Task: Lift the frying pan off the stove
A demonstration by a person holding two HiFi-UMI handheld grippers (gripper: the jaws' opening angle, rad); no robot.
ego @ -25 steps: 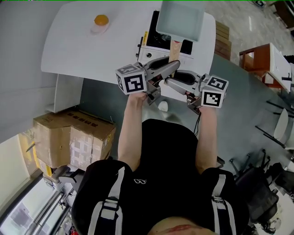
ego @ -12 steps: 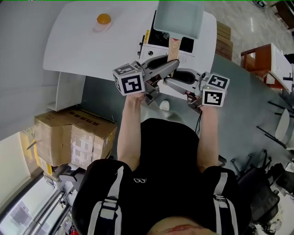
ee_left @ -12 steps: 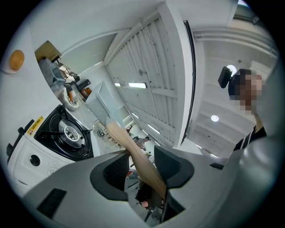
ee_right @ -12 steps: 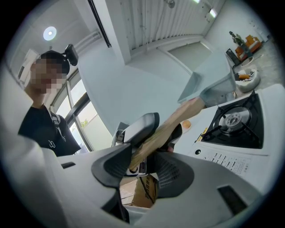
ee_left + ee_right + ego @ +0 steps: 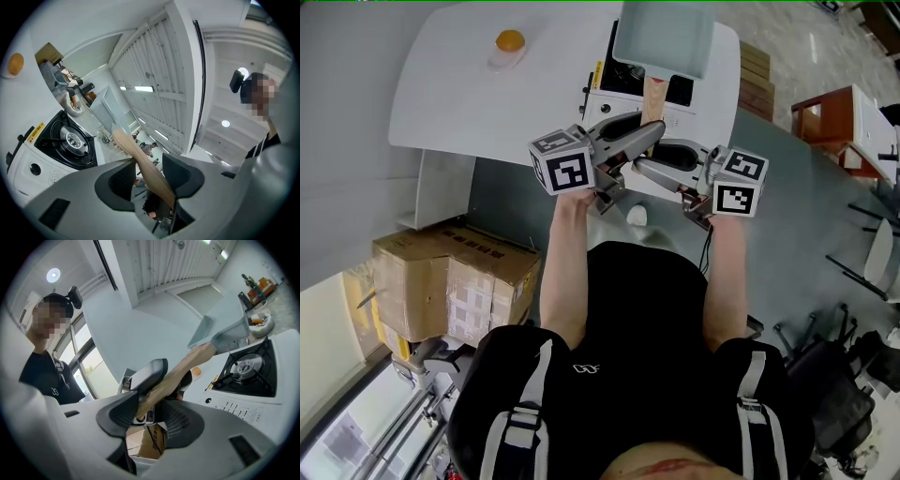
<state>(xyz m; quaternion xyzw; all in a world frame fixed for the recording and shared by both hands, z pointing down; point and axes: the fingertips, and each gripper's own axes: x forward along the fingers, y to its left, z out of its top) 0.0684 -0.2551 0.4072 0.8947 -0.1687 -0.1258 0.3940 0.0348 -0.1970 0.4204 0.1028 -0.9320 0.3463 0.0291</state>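
Note:
A pale square frying pan with a wooden handle hangs in the air above the white gas stove. My left gripper is shut on the handle from the left. Just below it my right gripper is shut on the handle's near end from the right. In the left gripper view the handle runs up between the jaws to the pan, with the black burner below. In the right gripper view the handle slants toward the pan, clear of the burner.
The stove stands on a white round-cornered table, with an orange thing on a small dish at its far left. Cardboard boxes sit on the floor to my left. Chairs and a desk are off to the right.
The pan has drifted slightly farther from me and both grippers have shifted a little left with it. Over the last half second almost nothing moves.

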